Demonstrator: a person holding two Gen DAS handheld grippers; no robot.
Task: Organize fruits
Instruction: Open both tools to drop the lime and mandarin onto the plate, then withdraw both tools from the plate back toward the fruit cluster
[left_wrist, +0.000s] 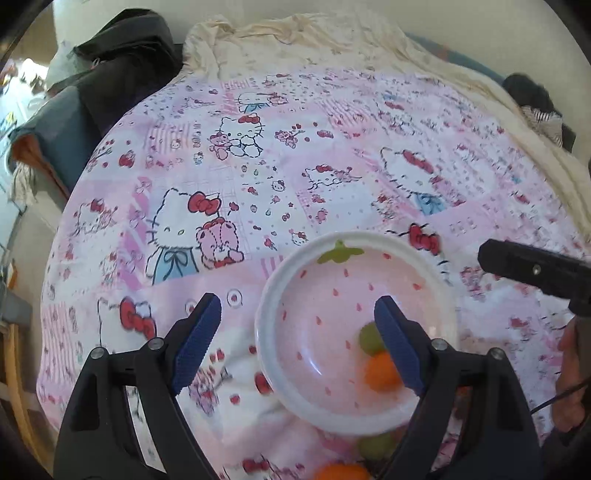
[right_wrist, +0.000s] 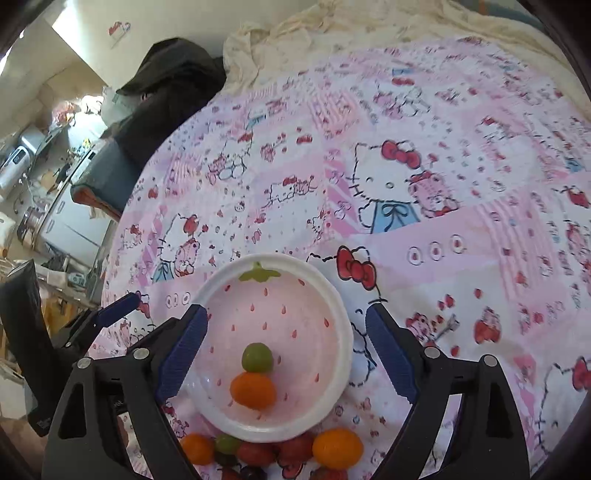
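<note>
Jaws wide on both grippers, bowl (right_wrist: 341, 314) rim between right gripper (right_wrist: 286, 352) fingers

- A home, and a lived-in one: the work surface is a bed spread with a pink Hello Kitty sheet (right_wrist: 424, 192).
- A crumpled cream blanket (left_wrist: 295, 40) lies bunched at the far edge of the sheet.
- Dark clothing (right_wrist: 170, 85) is heaped beside it.
- Past the bed, the right wrist view shows a cluttered kitchen counter (right_wrist: 44, 173) with appliances and a metal pot.
- A strawberry-print bowl (right_wrist: 221, 291) sits on the sheet.
</note>
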